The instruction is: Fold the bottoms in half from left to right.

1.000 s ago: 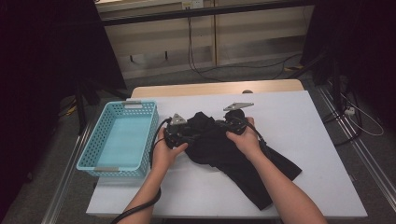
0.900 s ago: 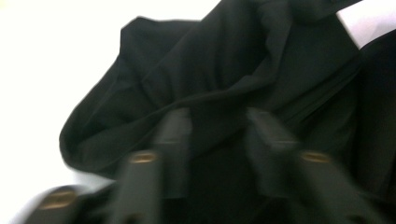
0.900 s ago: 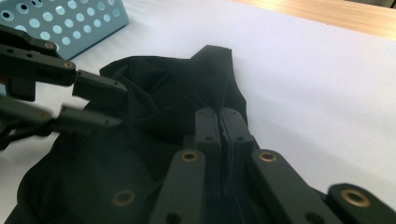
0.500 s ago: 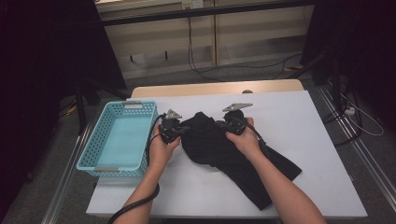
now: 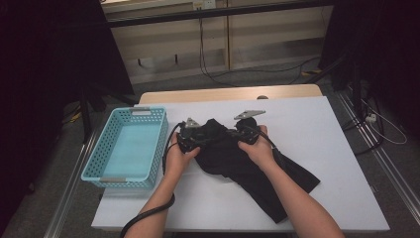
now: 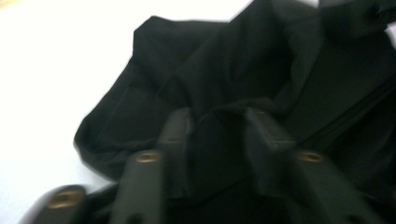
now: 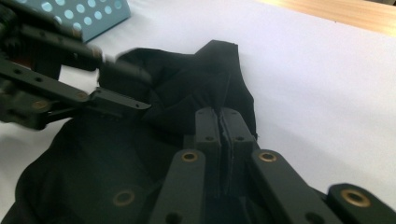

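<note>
From the high view we are looking down on a white tabletop (image 5: 337,148) with a wooden strip along its far edge, a dim room with cables on the floor behind it. A black garment (image 5: 247,168) is lying just right of the blue basket (image 5: 126,146); the left tongs (image 5: 192,135) and right tongs (image 5: 246,130) are sitting at its far end. Against a second ago, the left hand is sitting a little nearer the basket.

In the left gripper view, the left tongs (image 6: 215,122) are standing apart with cloth between them, having just been closing, then easing wider.

In the right gripper view, the right tongs (image 7: 220,122) are pinching a fold tightly.
</note>
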`<state>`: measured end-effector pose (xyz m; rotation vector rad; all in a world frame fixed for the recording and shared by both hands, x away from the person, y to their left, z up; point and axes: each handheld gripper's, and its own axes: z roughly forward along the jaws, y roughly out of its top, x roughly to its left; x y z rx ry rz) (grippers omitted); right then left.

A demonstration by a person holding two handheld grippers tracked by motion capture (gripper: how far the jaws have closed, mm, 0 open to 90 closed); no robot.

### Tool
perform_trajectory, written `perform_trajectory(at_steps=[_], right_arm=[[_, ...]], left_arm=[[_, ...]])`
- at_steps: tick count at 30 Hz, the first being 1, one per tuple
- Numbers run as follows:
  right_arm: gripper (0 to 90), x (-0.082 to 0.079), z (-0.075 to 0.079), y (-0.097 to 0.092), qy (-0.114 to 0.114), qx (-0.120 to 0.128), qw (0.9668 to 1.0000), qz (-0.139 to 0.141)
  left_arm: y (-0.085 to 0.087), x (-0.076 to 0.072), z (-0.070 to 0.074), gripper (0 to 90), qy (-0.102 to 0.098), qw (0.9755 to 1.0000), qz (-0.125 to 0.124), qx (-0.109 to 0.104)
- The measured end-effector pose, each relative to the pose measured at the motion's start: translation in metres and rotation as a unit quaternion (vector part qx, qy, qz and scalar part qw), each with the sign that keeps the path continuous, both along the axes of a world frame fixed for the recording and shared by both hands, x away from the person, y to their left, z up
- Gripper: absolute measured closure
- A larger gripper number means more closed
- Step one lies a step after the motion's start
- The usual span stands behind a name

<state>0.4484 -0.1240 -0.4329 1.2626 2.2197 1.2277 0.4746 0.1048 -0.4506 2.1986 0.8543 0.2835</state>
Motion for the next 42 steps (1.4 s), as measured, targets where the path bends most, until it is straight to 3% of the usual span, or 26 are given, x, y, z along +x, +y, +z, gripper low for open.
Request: perform_trajectory(at_steps=[3,6,16,20,22,25,27,29,30,31,32,33,34,35,39,40,42], right_arm=[[87.1,0.0,0.0,0.0,0.0,0.0,1.0,0.002],[87.1,-0.001,0.001,0.001,0.001,0.003,1.0,0.004],[87.2,-0.001,0.01,0.009,-0.016,0.013,0.9994,0.029],[87.4,0.008,0.011,0.009,-0.015,0.046,0.9986,0.023],[87.4,0.013,0.012,0.011,-0.022,0.023,0.9992,0.023],[87.3,0.019,0.014,0.014,-0.027,0.026,0.999,0.025],[85.5,0.029,0.015,0.019,-0.036,0.025,0.999,0.011],[70.9,0.034,0.015,0.021,-0.046,0.01,0.9988,-0.013],[70.9,0.034,0.015,0.021,-0.046,0.01,0.9988,-0.013],[66.3,0.035,0.015,0.02,-0.049,0.004,0.9985,-0.023],[65.0,0.035,0.015,0.017,-0.044,0.011,0.9986,-0.028],[62.8,0.034,0.015,0.015,-0.039,0.014,0.9988,-0.025],[56.7,0.03,0.016,0.009,-0.023,-0.002,0.9996,-0.018],[56.8,0.027,0.016,0.005,-0.023,-0.009,0.9996,-0.016],[53.9,0.014,0.018,-0.01,-0.016,-0.01,0.9998,-0.01],[53.4,0.004,0.019,-0.02,-0.017,-0.029,0.9994,-0.004],[50.9,-0.008,0.019,-0.031,-0.02,-0.026,0.9994,-0.009]], left_arm=[[0.001,0.0,0.001,81.6,0.013,0.9998,0.011,-0.011],[0.007,-0.003,0.012,83.6,0.024,0.9992,0.026,-0.021],[0.028,-0.009,0.043,83.7,0.025,0.9971,0.056,-0.045],[0.038,-0.007,0.052,83.6,0.031,0.9949,0.075,-0.059],[0.039,-0.006,0.054,83.4,0.027,0.9948,0.081,-0.056],[0.04,-0.005,0.055,83.4,0.022,0.9952,0.084,-0.046],[0.04,-0.002,0.054,82.1,0.005,0.9935,0.104,-0.045],[0.039,0.0,0.05,73.1,-0.015,0.9918,0.121,-0.038],[0.039,0.0,0.05,60.8,-0.015,0.9918,0.121,-0.038],[0.04,0.001,0.048,60.8,-0.023,0.9908,0.13,-0.031],[0.039,0.001,0.046,52.7,-0.02,0.9909,0.129,-0.032],[0.039,0.001,0.044,52.2,-0.014,0.9914,0.125,-0.036],[0.036,0.001,0.04,43.8,-0.006,0.9918,0.12,-0.043],[0.034,0.0,0.039,39.8,-0.002,0.992,0.119,-0.042],[0.029,0.001,0.035,29.0,-0.008,0.9923,0.116,-0.043],[0.028,0.001,0.035,27.6,-0.007,0.9928,0.112,-0.043],[0.025,0.003,0.034,27.1,-0.014,0.9945,0.1,-0.028]])
